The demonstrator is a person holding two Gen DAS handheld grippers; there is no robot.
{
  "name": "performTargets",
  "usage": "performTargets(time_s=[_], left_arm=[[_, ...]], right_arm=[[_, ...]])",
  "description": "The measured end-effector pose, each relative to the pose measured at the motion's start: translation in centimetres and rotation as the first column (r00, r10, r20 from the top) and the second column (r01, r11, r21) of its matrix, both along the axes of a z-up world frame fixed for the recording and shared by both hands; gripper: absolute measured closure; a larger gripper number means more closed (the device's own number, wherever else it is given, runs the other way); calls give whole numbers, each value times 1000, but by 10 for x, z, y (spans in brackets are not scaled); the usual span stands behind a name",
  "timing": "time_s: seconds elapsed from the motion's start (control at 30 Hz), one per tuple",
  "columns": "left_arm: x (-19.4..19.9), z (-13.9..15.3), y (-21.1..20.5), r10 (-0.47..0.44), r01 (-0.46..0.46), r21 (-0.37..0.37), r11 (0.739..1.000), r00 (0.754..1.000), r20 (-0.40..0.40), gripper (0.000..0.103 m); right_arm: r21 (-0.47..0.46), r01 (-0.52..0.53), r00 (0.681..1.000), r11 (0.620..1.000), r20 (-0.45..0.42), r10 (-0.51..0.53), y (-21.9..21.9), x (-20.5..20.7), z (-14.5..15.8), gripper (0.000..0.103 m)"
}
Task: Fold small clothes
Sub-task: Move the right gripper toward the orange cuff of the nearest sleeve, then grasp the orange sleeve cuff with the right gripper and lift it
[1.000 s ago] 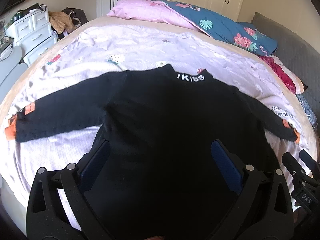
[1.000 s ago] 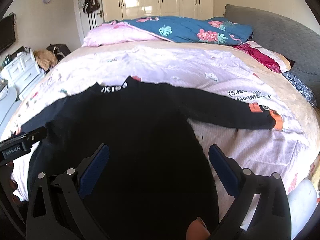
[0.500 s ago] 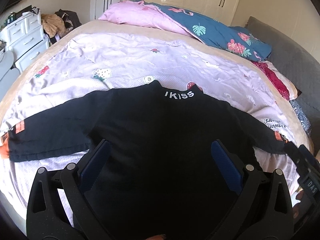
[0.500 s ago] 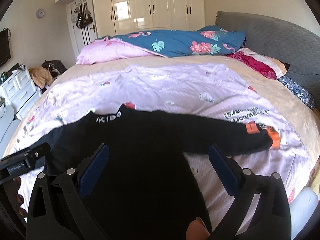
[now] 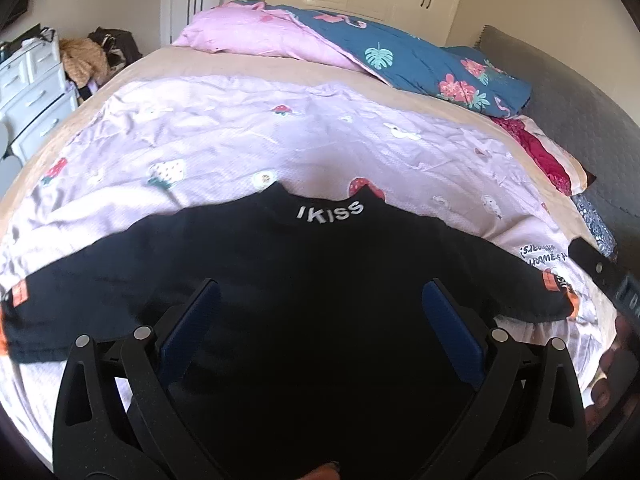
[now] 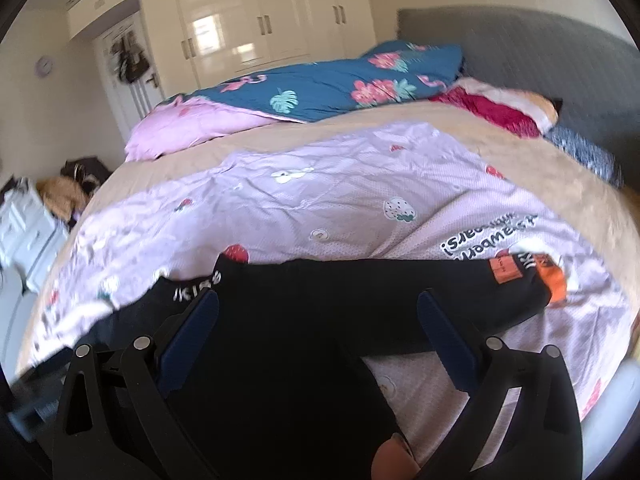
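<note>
- The top (image 5: 320, 288) has its hem hidden below the left gripper (image 5: 320, 312) and cut off by the near edge; its body is too dark to show folds.
- The left cuff (image 5: 6, 332) is cut by the left edge.
- The right sleeve end (image 5: 560, 292) lies partly behind the right gripper's body (image 5: 604, 276), which the right edge cuts.
- A hand (image 5: 612, 364) at the right edge is dim, with only the fingers visible.
- The right wrist view is blurred: the collar lettering (image 6: 196, 290) is smeared and partly covered by a finger (image 6: 192, 332) of the right gripper (image 6: 318, 332).
- The drawers (image 6: 24, 232) are blurred and cut by the left edge.
- The sheet print (image 6: 488, 240) is too blurred to read.
</note>
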State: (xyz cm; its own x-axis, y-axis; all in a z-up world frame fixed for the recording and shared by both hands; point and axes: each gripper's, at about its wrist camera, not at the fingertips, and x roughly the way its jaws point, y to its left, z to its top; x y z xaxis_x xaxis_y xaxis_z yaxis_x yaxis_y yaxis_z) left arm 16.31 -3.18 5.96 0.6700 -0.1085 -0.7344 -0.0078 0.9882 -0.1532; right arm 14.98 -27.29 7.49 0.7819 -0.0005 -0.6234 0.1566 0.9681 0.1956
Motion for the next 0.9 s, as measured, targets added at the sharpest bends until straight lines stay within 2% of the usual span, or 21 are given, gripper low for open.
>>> performTargets(time_s=[0.13,0.43,0.8,0.9], left_arm=[[17,-4,-6,-16,16,-15,1000,1000,-27,8],[44,-24,-29,-38,39,19,999,997,-62,8],[66,-51,-53,-70,73,31,997,993,-92,8],[73,-57,-60,-75,79,33,996,992,-99,8]], right_arm=[[25,37,999,999,-3,-37,-10,17,-1,4],[40,120,993,992,-24,-119,-42,40,-20,4],[94,278,959,956,-88,-270,-103,45,-57,4],[79,308,949,948,-99,-300,-113,45,-63,4]])
